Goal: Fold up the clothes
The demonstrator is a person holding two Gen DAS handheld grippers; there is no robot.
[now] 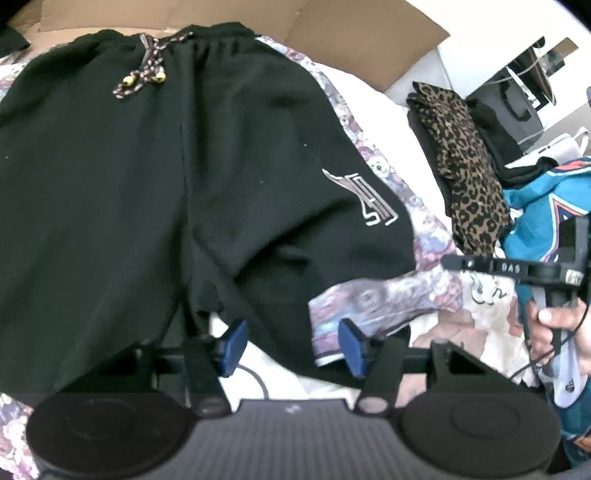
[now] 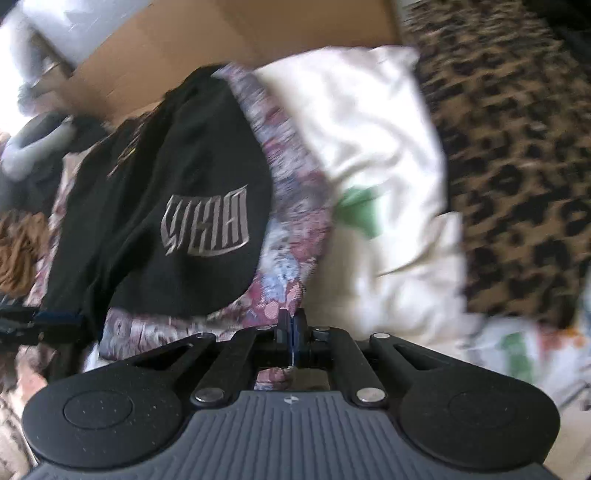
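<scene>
Black shorts (image 1: 147,166) with a tied drawstring and a pale logo lie flat on a larger floral garment (image 1: 369,299). My left gripper (image 1: 293,343) is at the near hem of the logo leg. Its blue pads (image 1: 236,339) stand apart with black cloth between them, and nothing is pinched. A hand (image 1: 557,332) holds my right gripper (image 1: 448,261) at the floral garment's right edge. In the right wrist view that gripper (image 2: 291,328) has its pads together, the tips pinching the floral garment (image 2: 291,258) just right of the shorts (image 2: 166,166).
A white cloth (image 2: 376,147) lies under the floral garment. A leopard-print garment (image 1: 469,166) and a teal jersey (image 1: 535,206) are piled to the right. Cardboard (image 1: 351,29) lies at the far edge, with brown cloth (image 2: 18,251) at the left.
</scene>
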